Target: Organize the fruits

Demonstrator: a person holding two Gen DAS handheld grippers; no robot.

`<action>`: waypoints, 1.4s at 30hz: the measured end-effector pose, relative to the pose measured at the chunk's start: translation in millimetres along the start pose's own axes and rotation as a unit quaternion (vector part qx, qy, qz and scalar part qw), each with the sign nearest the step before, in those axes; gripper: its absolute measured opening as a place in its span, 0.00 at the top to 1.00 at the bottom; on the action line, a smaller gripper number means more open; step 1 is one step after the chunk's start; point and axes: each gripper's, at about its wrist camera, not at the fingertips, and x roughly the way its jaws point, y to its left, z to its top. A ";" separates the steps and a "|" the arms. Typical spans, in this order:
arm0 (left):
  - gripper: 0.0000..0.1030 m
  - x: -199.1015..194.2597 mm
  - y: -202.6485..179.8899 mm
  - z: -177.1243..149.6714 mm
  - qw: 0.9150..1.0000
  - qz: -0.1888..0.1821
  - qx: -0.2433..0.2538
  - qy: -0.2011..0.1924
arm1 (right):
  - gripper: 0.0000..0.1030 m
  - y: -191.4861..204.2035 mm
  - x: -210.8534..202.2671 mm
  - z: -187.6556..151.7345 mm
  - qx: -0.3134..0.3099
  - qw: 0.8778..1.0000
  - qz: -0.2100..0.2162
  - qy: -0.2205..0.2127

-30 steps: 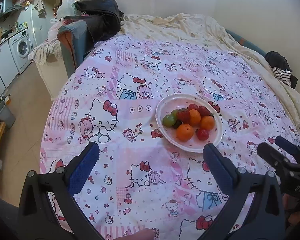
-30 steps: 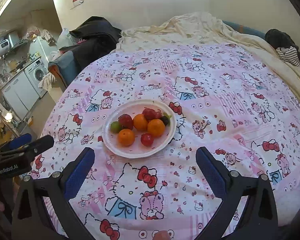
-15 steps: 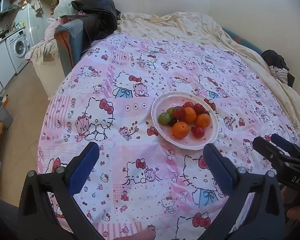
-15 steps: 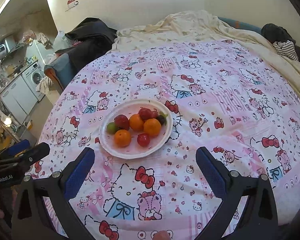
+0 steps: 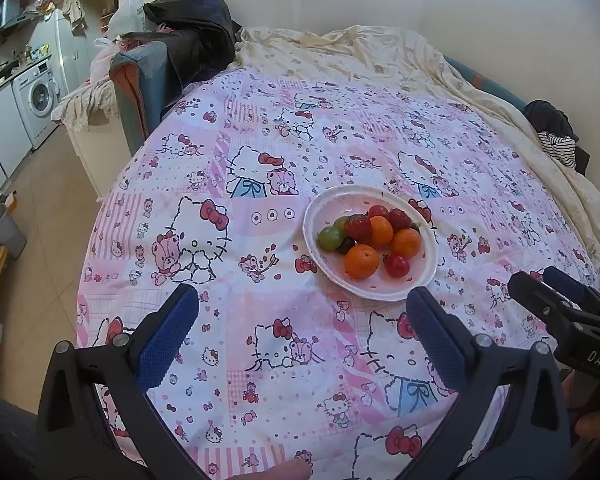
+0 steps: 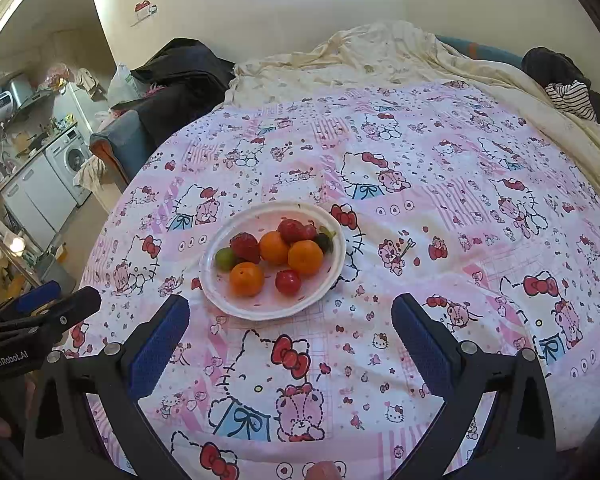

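A white plate rests on a bed covered by a pink cartoon-cat sheet. It holds oranges, strawberries, a red cherry tomato and green grapes. My left gripper hovers open above the sheet, short of the plate's near rim. The right gripper also stands open, just in front of the plate. Neither holds anything. Each gripper shows at the edge of the other's view.
A cream blanket is bunched at the far side of the bed. Dark clothes lie on a chair at the far left and striped clothing at the far right. A washing machine and cabinets stand on the left.
Both grippers have shifted slightly over the bed, so the plate's place in each view wanders a little. Both stay open and the fruit has not moved.
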 end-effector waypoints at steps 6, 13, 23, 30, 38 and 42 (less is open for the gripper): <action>0.01 0.0 0.3 0.5 1.000 0.001 0.000 0.001 | 0.00 0.0 0.1 -0.3 0.000 1.000 -0.001 -0.001; 0.01 0.2 0.1 0.3 1.000 0.001 0.000 -0.001 | 0.00 0.2 0.4 -0.5 -0.001 1.000 -0.002 -0.002; 0.01 -0.1 0.3 0.4 1.000 0.002 0.001 -0.002 | 0.00 0.9 -0.8 0.3 0.000 1.000 -0.001 -0.005; 0.01 0.3 1.3 0.2 1.000 0.003 -0.001 -0.001 | 0.00 2.4 -1.0 0.5 0.000 1.000 -0.001 -0.005; 0.01 0.7 1.4 0.5 1.000 0.003 -0.001 0.000 | 0.00 3.4 -1.1 0.3 -0.001 1.000 -0.001 -0.006; 0.01 1.6 2.7 -0.2 1.000 0.002 -0.002 -0.002 | 0.00 3.7 -1.3 0.2 0.001 1.000 -0.001 -0.005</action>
